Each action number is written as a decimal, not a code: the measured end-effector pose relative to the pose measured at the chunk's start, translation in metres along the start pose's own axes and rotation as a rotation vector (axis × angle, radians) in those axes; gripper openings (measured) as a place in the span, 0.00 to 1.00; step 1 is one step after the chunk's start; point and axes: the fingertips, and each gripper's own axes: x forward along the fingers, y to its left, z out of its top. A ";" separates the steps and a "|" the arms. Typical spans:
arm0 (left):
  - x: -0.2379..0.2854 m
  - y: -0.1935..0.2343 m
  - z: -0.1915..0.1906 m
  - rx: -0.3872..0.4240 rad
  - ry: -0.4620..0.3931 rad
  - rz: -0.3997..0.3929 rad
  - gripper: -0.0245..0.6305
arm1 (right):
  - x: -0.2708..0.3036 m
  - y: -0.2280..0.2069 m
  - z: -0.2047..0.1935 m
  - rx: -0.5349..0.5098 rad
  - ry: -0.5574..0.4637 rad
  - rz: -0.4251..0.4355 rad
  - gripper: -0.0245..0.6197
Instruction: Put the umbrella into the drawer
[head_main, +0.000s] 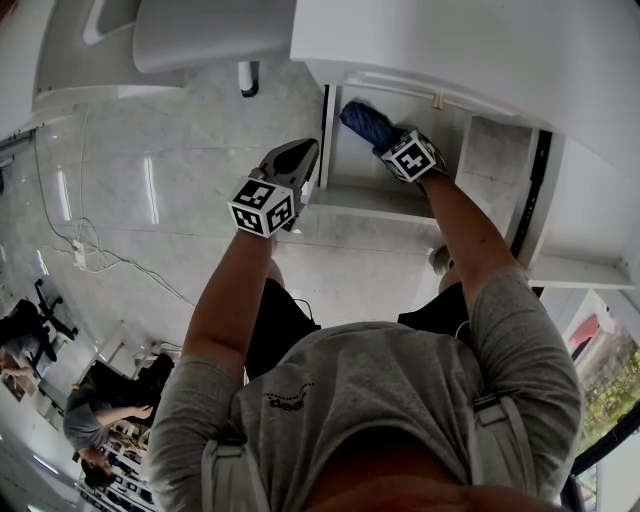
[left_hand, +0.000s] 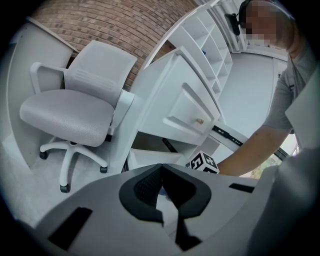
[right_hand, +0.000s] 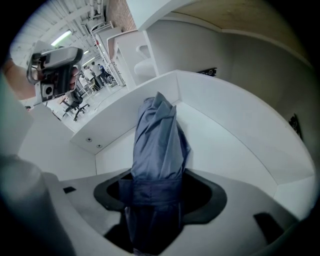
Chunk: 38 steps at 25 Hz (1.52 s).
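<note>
Your right hand-held gripper (head_main: 385, 140) points steeply down into the open white drawer (right_hand: 240, 135). Its jaws are spread wide with the folded blue umbrella (right_hand: 157, 145) between them. Dark space shows beside the fabric, so the pads do not look pressed on.

The umbrella's far end is inside the drawer, close to the far wall. In the right gripper view, bare drawer floor lies open to its right. The bench (head_main: 450, 40) edge overhangs just above.

Your left hand-held gripper (head_main: 298, 155) hangs just outside the drawer's left side, jaws together and empty. The office chair (left_hand: 70, 115) stands well apart.
</note>
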 end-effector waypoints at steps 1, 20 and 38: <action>0.000 0.000 0.000 -0.001 0.000 0.000 0.06 | -0.001 -0.001 0.000 0.004 -0.001 -0.004 0.49; -0.014 -0.023 0.030 0.018 -0.009 -0.012 0.06 | -0.051 -0.003 0.034 0.043 -0.084 -0.034 0.52; -0.057 -0.077 0.113 0.061 -0.067 -0.030 0.06 | -0.170 0.025 0.074 0.087 -0.196 -0.035 0.52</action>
